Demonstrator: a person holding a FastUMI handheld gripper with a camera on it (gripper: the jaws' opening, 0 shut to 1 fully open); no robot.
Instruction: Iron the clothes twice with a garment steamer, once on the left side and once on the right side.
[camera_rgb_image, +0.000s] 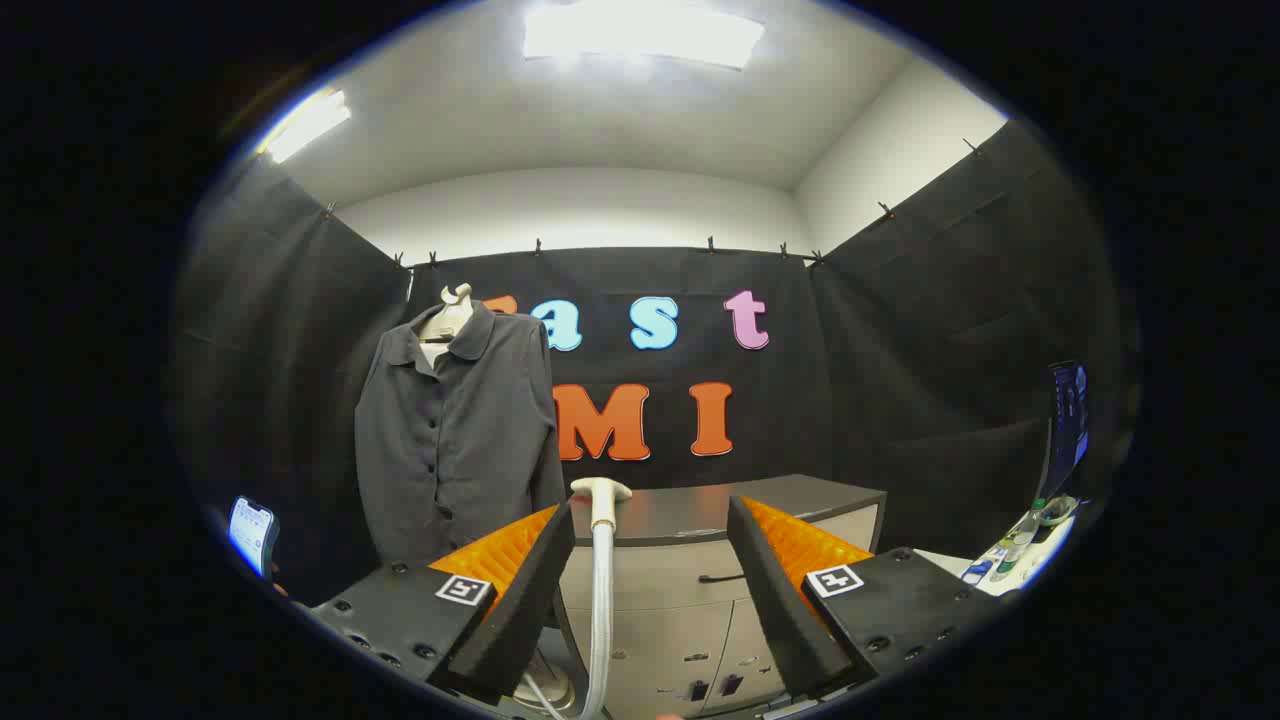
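The gripper (650, 570) has two wedge-shaped fingers (520, 600) with ribbed inner faces, each tapering forward to a narrow edge. Each sits on a flat black block (400, 615) studded with small dark screws. Both blocks carry a square white tag (463, 589) with a black pattern.

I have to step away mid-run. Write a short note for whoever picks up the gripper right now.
Gripper: jaws open, holding nothing.
Steamer head stands upright on its hose, between the jaws and just ahead of them, in front of the cabinet.
Dark shirt hangs on a hanger beyond the left finger, against the booth wall.
Done: nothing visible yet; the steamer is not grasped.
Left: grasp the steamer head, pass it down the shirt's left side once, then the right side once.
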